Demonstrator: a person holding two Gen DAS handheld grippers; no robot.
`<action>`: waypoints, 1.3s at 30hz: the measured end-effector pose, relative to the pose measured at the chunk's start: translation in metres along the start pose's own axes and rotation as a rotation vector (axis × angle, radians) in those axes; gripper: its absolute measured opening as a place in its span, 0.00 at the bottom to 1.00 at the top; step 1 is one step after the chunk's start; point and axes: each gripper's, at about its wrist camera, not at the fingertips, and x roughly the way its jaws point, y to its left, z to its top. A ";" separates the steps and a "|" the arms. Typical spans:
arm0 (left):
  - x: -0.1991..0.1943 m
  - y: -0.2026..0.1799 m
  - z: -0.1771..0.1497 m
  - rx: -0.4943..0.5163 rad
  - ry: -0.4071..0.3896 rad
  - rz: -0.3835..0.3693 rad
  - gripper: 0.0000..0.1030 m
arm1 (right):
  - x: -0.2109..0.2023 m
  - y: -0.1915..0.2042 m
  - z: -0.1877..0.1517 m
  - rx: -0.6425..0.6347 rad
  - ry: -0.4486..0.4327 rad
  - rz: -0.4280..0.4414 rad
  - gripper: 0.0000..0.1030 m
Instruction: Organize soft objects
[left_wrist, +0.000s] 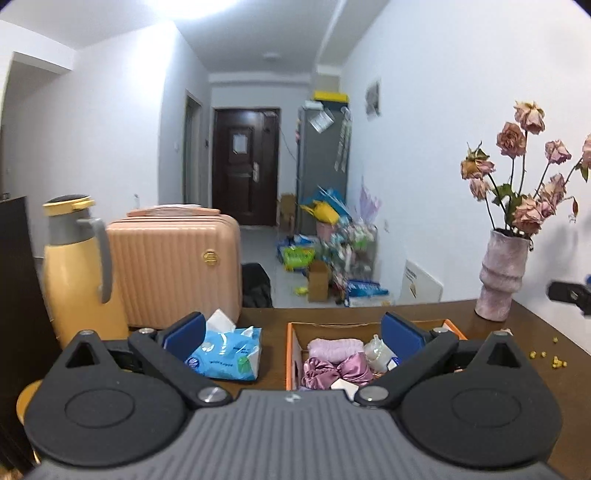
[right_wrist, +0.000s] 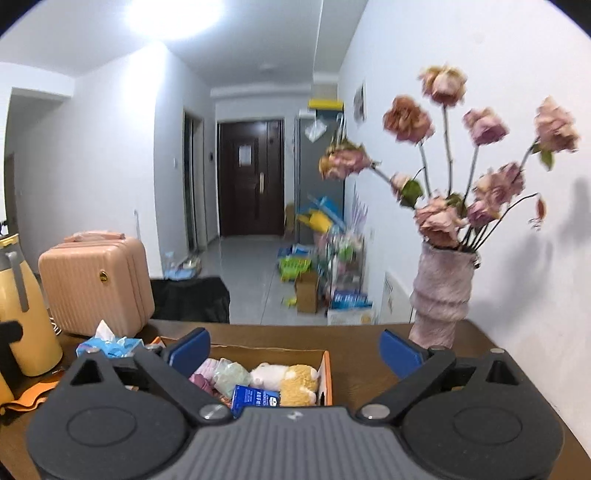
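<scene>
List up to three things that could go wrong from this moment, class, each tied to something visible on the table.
1. The vase of dried flowers stands near the open right gripper; a sweep might topple it.
2. The plush toy sits high in the orange box and may spill.
3. The left gripper could snag the tissue pack.

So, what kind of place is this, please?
Most likely a lived-in flat: a wooden table facing a hallway with a dark entrance door, a pink suitcase and a vase of dried roses.
</scene>
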 end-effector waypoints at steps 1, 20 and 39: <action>-0.004 -0.001 -0.008 0.000 -0.010 0.018 1.00 | -0.009 0.001 -0.010 -0.004 -0.018 0.000 1.00; -0.203 0.030 -0.199 0.013 0.008 -0.056 1.00 | -0.234 0.041 -0.223 -0.132 -0.065 0.081 1.00; -0.293 0.008 -0.215 0.090 -0.086 -0.032 1.00 | -0.312 0.059 -0.252 0.063 -0.056 0.107 1.00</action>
